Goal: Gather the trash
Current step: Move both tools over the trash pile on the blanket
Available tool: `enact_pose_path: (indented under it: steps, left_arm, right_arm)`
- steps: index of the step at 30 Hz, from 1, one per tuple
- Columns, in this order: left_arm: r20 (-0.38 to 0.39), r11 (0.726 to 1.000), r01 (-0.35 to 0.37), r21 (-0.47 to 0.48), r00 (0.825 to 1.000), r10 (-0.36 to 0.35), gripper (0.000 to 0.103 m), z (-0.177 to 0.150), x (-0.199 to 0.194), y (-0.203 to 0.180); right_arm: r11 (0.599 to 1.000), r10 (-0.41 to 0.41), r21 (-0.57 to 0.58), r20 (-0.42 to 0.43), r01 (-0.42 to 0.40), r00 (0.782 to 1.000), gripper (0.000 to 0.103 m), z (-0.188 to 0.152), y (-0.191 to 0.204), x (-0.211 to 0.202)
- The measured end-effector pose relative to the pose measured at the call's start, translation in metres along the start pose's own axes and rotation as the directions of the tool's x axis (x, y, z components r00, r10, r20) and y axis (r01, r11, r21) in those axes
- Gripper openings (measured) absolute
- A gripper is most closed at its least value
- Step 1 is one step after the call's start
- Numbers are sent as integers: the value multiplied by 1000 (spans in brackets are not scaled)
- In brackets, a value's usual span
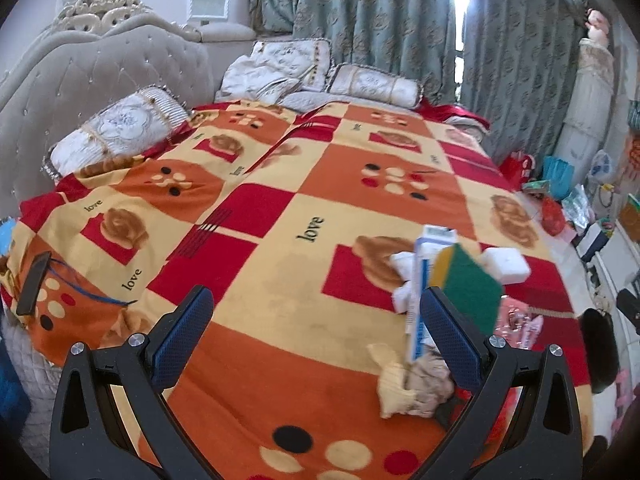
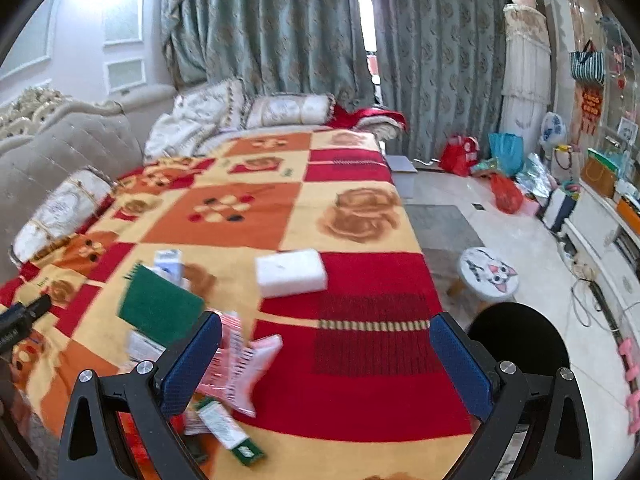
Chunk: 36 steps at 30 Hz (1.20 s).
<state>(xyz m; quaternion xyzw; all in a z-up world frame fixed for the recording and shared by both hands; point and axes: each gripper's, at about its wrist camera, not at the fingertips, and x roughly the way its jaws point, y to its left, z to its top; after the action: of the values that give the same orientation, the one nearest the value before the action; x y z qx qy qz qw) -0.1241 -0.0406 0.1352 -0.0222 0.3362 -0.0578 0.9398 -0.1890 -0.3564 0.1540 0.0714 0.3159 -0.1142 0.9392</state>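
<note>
Trash lies on the patterned bedspread [image 1: 280, 208]. In the left wrist view a green-and-yellow sponge [image 1: 468, 288], a blue-and-white carton [image 1: 424, 280], white foam blocks [image 1: 506, 264] and crumpled paper [image 1: 412, 384] sit near my right finger. My left gripper [image 1: 316, 316] is open and empty above the bed. In the right wrist view the green sponge [image 2: 160, 308], a white foam block [image 2: 290, 274], a pink wrapper [image 2: 240, 364] and a green-and-white box [image 2: 228, 430] lie ahead. My right gripper [image 2: 326, 354] is open and empty, its left finger over the pink wrapper.
A tufted headboard [image 1: 100, 64] and pillows [image 1: 120, 128] line the far side. A cat-face stool [image 2: 488, 272] and a black round bin [image 2: 520, 340] stand on the floor at the right, with bags [image 2: 504, 152] by the curtains.
</note>
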Motion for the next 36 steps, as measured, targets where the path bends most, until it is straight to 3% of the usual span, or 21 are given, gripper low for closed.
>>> enact_pose_path:
  steps: [12,36]
  left_arm:
    - [99,999,8,42,995,-12,103,4,-32,-32]
    - [159,998,16,64,987,-26,103,12,-42,-49]
  right_arm:
    - [999,26,-34,65,-24,998,103,9,19,-20]
    - [998,54,-49,88,-50,995,103,12,21,-25]
